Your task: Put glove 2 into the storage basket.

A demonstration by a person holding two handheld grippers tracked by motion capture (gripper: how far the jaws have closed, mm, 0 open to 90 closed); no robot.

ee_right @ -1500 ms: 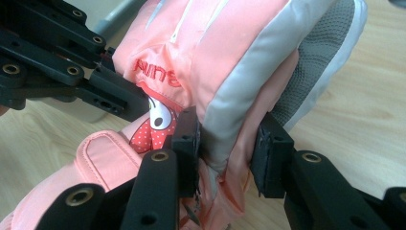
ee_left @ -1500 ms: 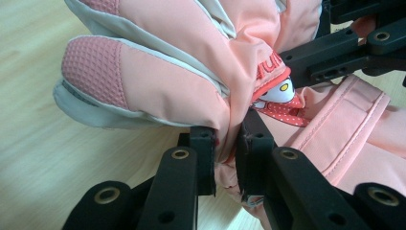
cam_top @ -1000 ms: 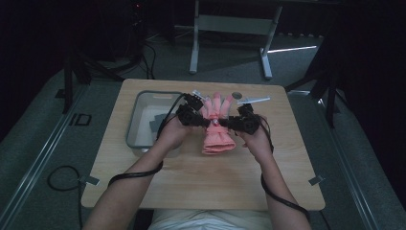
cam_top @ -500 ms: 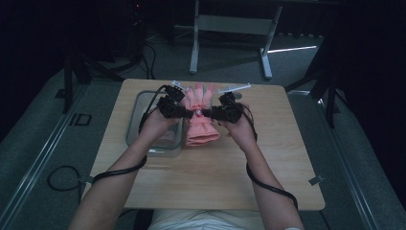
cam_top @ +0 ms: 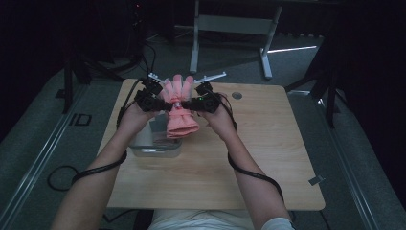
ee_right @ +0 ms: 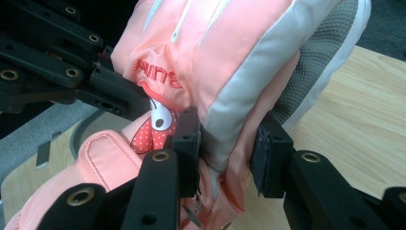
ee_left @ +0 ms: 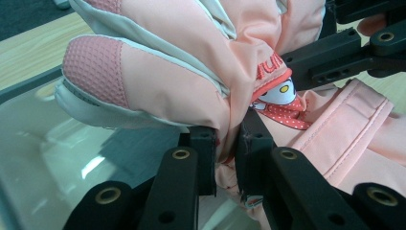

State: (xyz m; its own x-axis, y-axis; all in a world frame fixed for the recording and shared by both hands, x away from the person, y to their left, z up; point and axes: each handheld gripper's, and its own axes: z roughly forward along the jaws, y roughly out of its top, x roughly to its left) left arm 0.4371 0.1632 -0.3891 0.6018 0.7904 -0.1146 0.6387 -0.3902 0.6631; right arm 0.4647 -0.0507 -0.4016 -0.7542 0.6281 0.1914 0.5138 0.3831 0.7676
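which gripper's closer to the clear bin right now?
Left. The left gripper holds the pink glove right above the clear bin, whose wall sits just under its jaws in the left gripper view. The right gripper grips the glove's other side, over bare table.

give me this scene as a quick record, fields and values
held item: pink glove, lifted off the table
left gripper: shut on the glove's wrist, fabric pinched between its fingers
right gripper: shut on the glove's opposite side
under the glove: clear tray on the table's left part
glove detail: cartoon patch, red lettering
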